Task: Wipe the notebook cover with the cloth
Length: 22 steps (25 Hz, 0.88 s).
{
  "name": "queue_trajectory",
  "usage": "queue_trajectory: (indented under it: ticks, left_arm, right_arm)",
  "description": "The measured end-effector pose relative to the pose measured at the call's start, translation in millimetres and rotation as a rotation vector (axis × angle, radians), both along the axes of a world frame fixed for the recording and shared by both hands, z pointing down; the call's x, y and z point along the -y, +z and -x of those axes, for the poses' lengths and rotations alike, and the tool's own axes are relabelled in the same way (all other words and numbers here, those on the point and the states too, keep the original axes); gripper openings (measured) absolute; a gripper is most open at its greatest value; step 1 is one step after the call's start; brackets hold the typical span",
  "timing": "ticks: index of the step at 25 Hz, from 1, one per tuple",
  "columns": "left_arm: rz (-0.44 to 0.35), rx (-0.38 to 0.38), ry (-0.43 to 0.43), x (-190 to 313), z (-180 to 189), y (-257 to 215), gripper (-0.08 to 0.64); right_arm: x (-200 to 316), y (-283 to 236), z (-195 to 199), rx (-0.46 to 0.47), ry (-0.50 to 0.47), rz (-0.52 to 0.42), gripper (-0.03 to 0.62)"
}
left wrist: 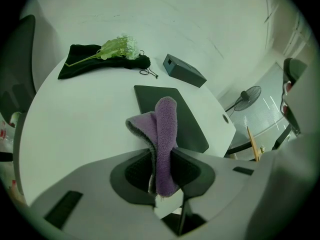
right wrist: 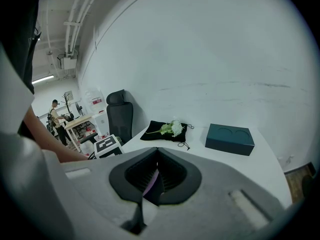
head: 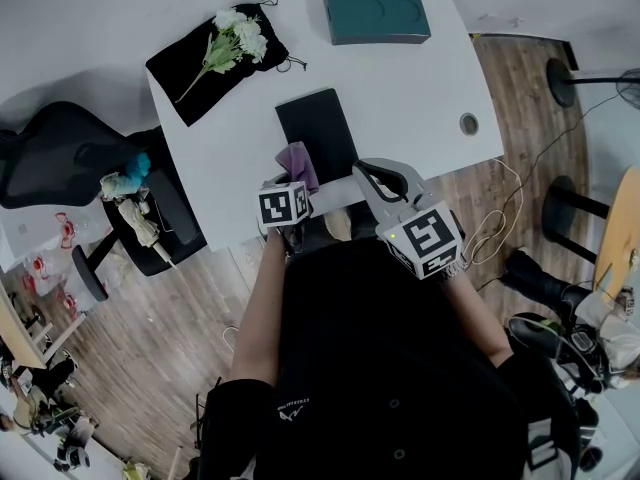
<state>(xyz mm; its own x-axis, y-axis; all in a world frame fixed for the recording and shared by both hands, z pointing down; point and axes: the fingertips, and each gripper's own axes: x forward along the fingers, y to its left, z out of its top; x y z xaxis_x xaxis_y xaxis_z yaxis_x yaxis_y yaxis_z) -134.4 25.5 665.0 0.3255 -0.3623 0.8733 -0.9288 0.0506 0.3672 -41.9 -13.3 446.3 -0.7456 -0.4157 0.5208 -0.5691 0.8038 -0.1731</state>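
The left gripper has its jaws pressed together on the purple cloth, which is pinched near its lower end and folded lengthwise. The cloth's long axis follows the line of the jaws, with its free rounded end sticking out ahead of them. In the head view that free end lies over the near left corner of the notebook, though whether it touches the cover cannot be told. The black notebook lies flat and closed on the white table. Its long axis runs away from the person: one short end sits by the table's near edge, and the other points toward the gap between the black pouch and the teal box. A sprig of white flowers rests on the pouch. The right gripper hangs just right of the notebook's near end, above the table edge, jaws brought together on nothing. A thin purple sliver shows through the slit between them. A black office chair stands left of the table.
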Motion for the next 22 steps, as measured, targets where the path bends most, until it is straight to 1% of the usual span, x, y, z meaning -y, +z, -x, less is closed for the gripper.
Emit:
queue_trajectory:
  ticks: [13,16,18,22]
  left_arm:
    - [0.020,0.015,-0.038,-14.2,19.4,-0.5,0.091]
    - [0.031,0.034,-0.058,-19.2,28.5,0.9,0.089]
    - [0.016,0.026,-0.067,-21.0,31.5,-1.3,0.087]
    - [-0.070,-0.025,-0.084,-18.1,29.9,-22.9,0.087]
  right_arm:
    - [-3.8,0.1,9.5,-0.001,-0.029,-0.002,0.005]
    - [-3.8,0.8,9.3,-0.005,-0.035,0.001,0.005]
    - [-3.0,1.5,8.3,-0.007,-0.035,0.002,0.005]
    - [-1.9,3.8,6.5,-0.011,-0.036,0.011,0.005]
